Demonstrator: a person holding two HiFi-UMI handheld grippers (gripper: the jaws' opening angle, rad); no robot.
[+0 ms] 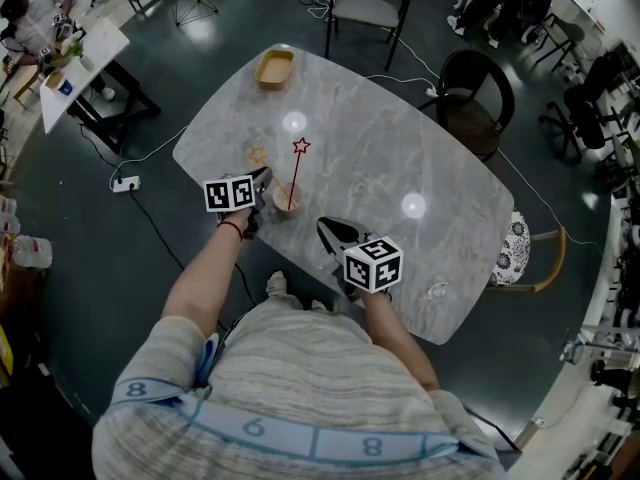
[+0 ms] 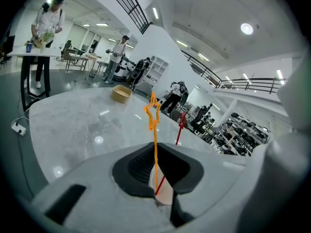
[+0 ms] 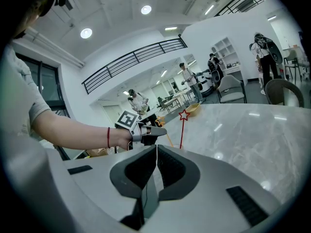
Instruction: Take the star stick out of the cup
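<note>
A small pale cup (image 1: 287,203) stands on the marble table (image 1: 400,148) and holds two star sticks. The red star stick (image 1: 300,146) stands nearly upright. The orange star stick (image 1: 258,155) leans left, toward my left gripper (image 1: 265,180). In the left gripper view the orange stick (image 2: 152,113) runs down between the jaws of my left gripper (image 2: 158,152), which is shut on it just above the cup (image 2: 165,194); the red stick (image 2: 181,120) rises behind. My right gripper (image 1: 328,230) rests shut and empty near the table's front edge, right of the cup, with its pads together (image 3: 155,149).
A shallow wooden tray (image 1: 275,68) sits at the table's far end. Chairs (image 1: 370,8) (image 1: 478,98) stand round the far and right sides. A power strip (image 1: 125,183) with its cable lies on the floor to the left. People work at desks in the background.
</note>
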